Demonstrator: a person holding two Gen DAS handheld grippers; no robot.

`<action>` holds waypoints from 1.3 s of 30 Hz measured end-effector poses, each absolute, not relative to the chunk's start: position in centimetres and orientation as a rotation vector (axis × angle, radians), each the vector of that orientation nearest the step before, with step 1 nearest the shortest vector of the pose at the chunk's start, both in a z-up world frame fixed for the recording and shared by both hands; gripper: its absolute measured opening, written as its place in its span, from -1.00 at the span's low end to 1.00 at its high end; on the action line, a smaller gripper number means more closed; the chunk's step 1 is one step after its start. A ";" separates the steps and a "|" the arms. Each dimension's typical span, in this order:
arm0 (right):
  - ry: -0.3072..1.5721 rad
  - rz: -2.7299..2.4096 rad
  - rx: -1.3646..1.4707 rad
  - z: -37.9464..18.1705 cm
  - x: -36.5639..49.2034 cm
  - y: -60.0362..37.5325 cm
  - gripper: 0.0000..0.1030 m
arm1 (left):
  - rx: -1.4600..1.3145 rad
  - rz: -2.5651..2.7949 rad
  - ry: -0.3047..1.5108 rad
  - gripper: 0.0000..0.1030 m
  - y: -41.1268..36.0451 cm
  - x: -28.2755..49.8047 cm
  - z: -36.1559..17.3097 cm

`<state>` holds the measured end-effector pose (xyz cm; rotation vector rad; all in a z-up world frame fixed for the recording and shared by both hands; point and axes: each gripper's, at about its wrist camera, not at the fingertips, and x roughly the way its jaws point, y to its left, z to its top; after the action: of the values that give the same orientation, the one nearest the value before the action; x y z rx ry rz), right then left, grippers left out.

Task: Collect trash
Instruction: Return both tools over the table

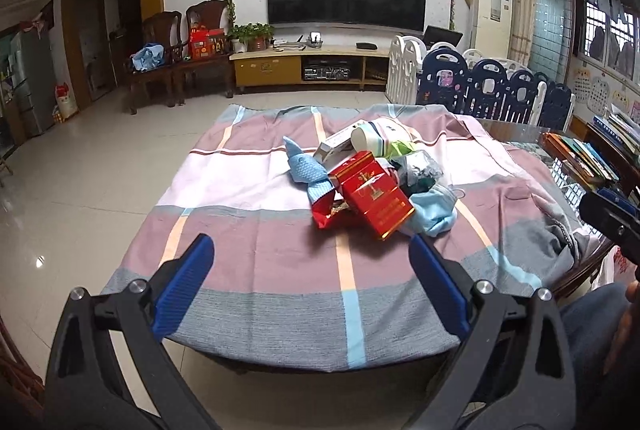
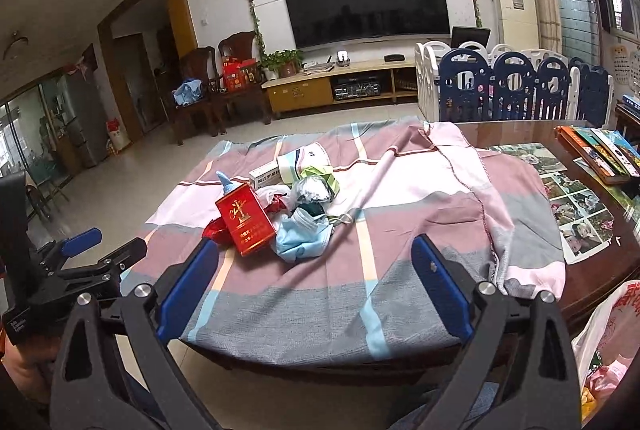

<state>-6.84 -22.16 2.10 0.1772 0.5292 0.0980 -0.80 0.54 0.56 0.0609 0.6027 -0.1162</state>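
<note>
Trash (image 1: 372, 182) sits heaped mid-cloth (image 1: 248, 262), so both empty grippers, left (image 1: 310, 250) and right (image 2: 316, 250), hover spread wide, facing it.

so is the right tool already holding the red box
No, the right tool is open and empty, hanging short of the red box, which lies in the trash pile on the striped cloth.

Soft daylight from the right-hand window (image 1: 612, 38), floor (image 1: 60, 198) glare, sharp focus, strong fisheye edge-bending.
</note>
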 end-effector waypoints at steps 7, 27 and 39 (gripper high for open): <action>0.529 0.102 0.167 1.8 -6.5 -21.9 0.84 | 0.059 -0.117 0.609 0.89 0.5 -0.8 0.6; 0.527 0.100 0.174 1.8 -6.5 -21.9 0.84 | 0.064 -0.123 0.616 0.89 0.4 -0.6 0.3; 0.635 0.139 0.196 -0.1 -1.7 -21.1 0.84 | 0.053 -0.190 0.719 0.88 -0.8 3.4 -2.1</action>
<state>-1.72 -21.10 -0.05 0.1963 0.6346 0.1393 3.44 -0.79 -2.12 0.0533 0.7185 -0.1898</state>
